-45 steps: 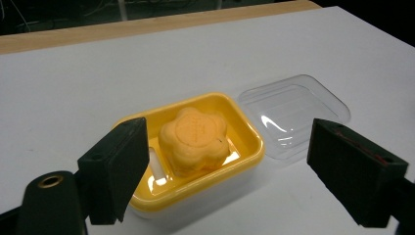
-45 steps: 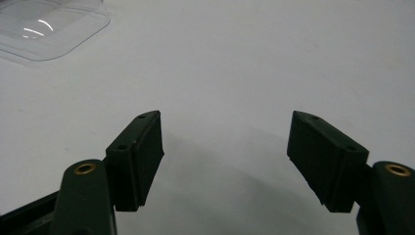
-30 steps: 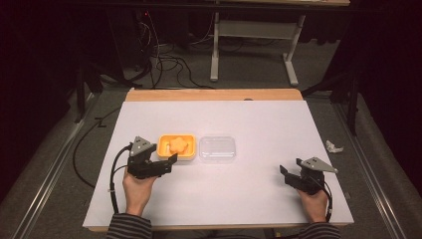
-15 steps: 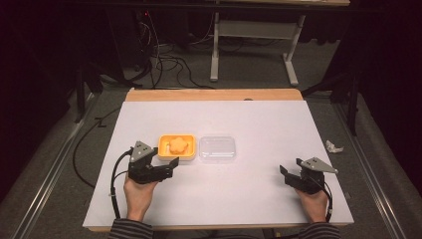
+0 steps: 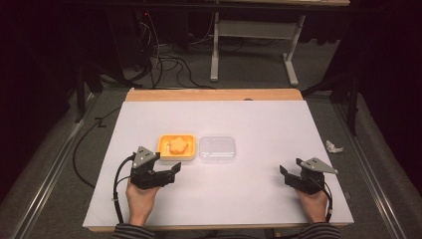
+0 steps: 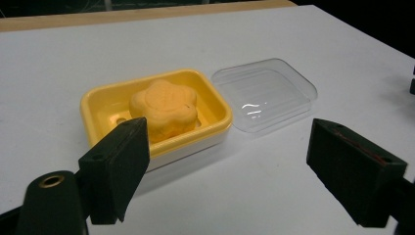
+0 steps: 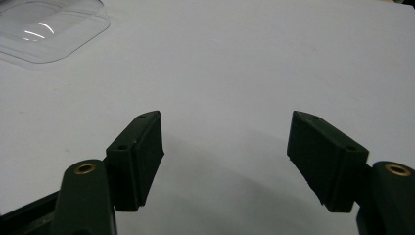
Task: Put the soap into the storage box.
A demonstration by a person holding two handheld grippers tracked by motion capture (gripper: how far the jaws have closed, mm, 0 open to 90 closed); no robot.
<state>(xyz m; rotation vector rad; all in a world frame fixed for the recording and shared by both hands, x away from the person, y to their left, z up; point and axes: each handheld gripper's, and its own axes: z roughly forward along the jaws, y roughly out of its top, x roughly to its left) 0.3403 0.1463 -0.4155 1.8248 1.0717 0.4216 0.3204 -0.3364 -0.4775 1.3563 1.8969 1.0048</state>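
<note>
left gripper (image 5: 175,169) near the yellow plastic soap dish (image 5: 176,148), jaws apart, holding nothing
its view shows the flower-shaped orange soap (image 6: 164,105); right gripper (image 7: 225,156) gapes empty beside the clear plastic lid (image 7: 46,27).

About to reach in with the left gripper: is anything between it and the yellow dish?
Nothing visible. The left gripper sits just short of the dish, jaws apart and empty, with bare table between. The clear lid lies beside the dish, off to the right.
</note>
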